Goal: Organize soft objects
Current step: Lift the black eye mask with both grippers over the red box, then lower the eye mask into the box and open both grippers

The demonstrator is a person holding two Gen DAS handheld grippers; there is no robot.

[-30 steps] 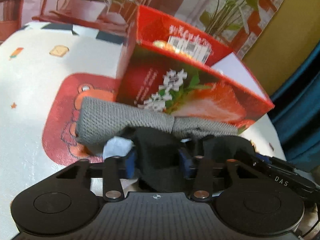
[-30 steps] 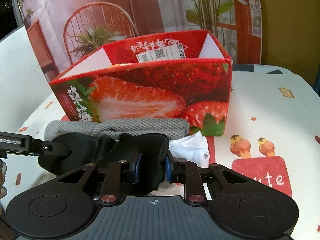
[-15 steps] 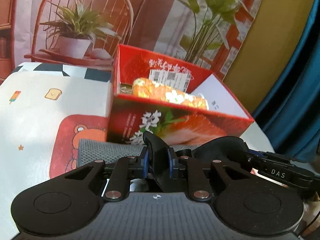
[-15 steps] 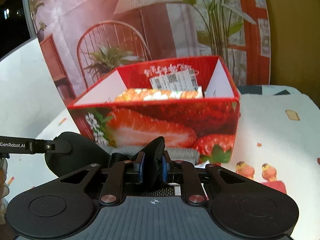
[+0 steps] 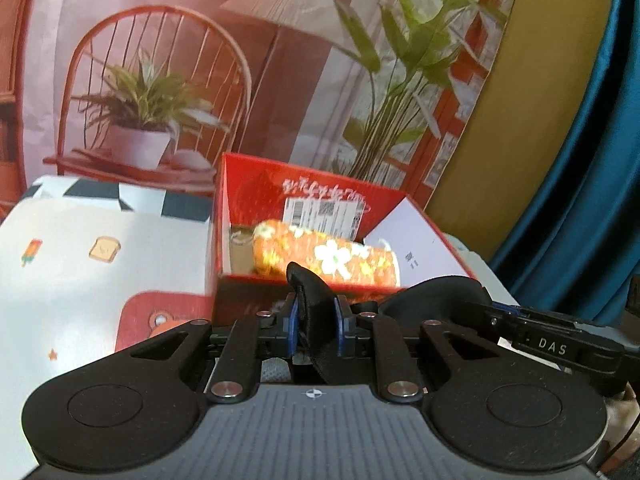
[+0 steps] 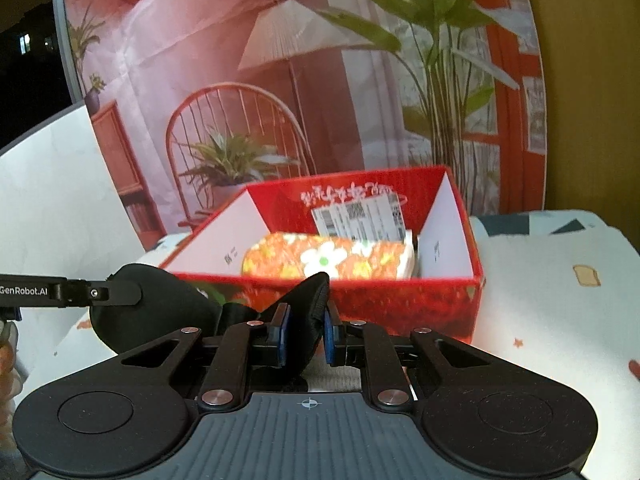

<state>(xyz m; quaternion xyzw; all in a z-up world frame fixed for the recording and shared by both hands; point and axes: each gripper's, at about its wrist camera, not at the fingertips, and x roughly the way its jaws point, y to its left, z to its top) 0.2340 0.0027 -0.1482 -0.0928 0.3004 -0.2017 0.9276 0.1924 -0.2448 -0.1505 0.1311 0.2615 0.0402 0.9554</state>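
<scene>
A black eye mask [image 5: 314, 300] [image 6: 308, 304] is held between both grippers, above the table in front of the red strawberry box [image 5: 224, 216] [image 6: 460, 292]. My left gripper [image 5: 315, 330] is shut on one end of the mask. My right gripper [image 6: 305, 334] is shut on the other end. An orange flowered roll [image 5: 324, 258] [image 6: 324, 258] lies inside the box. The other gripper shows in each view, to the right in the left wrist view [image 5: 552, 346] and to the left in the right wrist view [image 6: 48, 290].
The box stands on a white tablecloth [image 5: 80, 280] [image 6: 560, 300] with cartoon prints. A printed backdrop [image 5: 200, 60] of a chair, lamp and plants hangs behind. A blue curtain [image 5: 592, 160] is at the far right.
Both grippers closed on the black mask and lifted it off the table. The views rose, so the box interior and the flowered roll now show. The grey cloth dropped out of sight.
</scene>
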